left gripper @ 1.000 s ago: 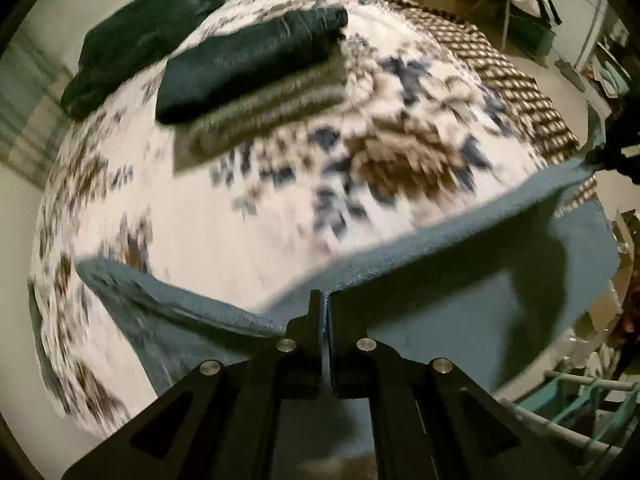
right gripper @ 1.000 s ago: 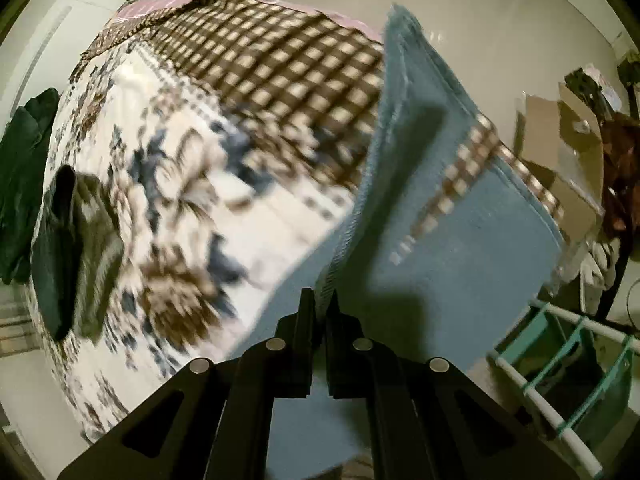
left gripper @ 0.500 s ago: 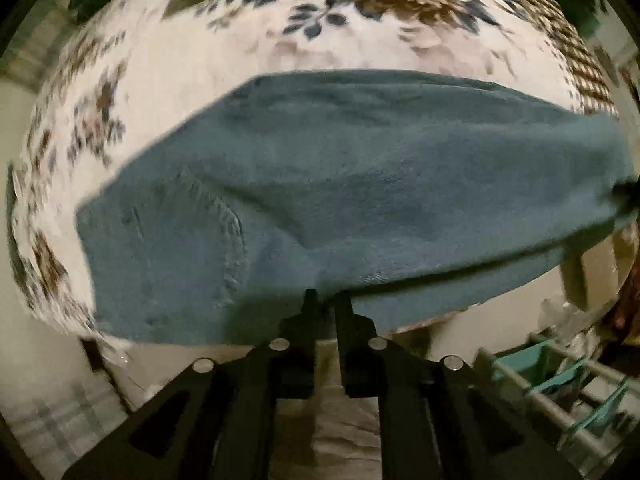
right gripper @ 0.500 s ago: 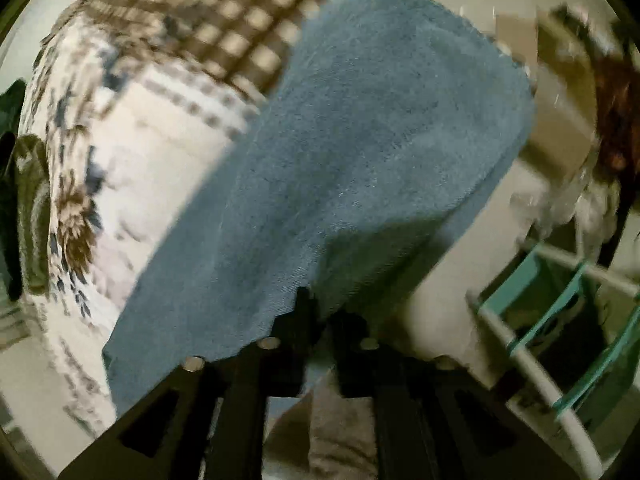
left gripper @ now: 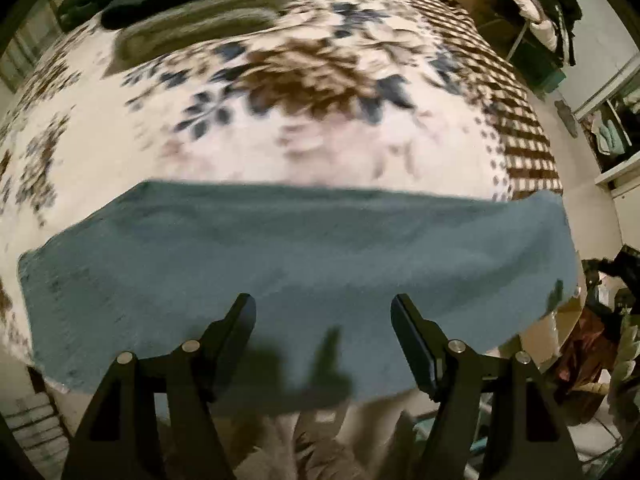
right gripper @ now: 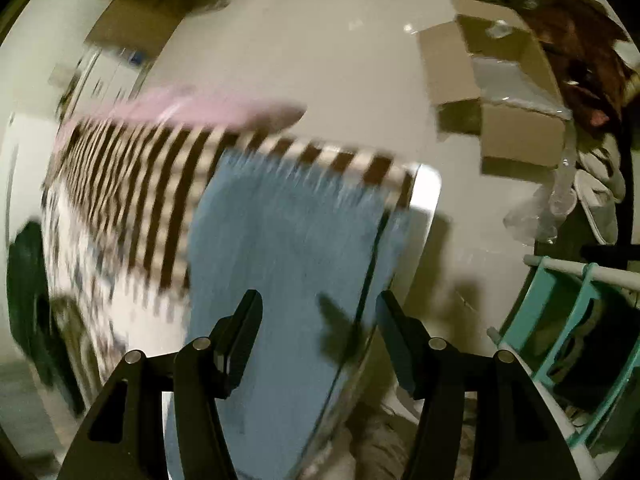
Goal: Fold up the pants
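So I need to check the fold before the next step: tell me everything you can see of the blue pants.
The blue pants look like soft, faded denim, lying flat as one long band across the near edge of the floral bedspread. One end hangs slightly past the bed corner. Both left tongs and right tongs are open above them, gripping nothing. Details are blurred; no pocket or waistband shows clearly.

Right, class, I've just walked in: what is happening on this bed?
A person with a two-finger gripper in each hand is folding blue denim pants on a floral-patterned bedspread. Both the left gripper and the right gripper are open, holding nothing. The pants lie flat along the bed's near edge, partly overhanging it.
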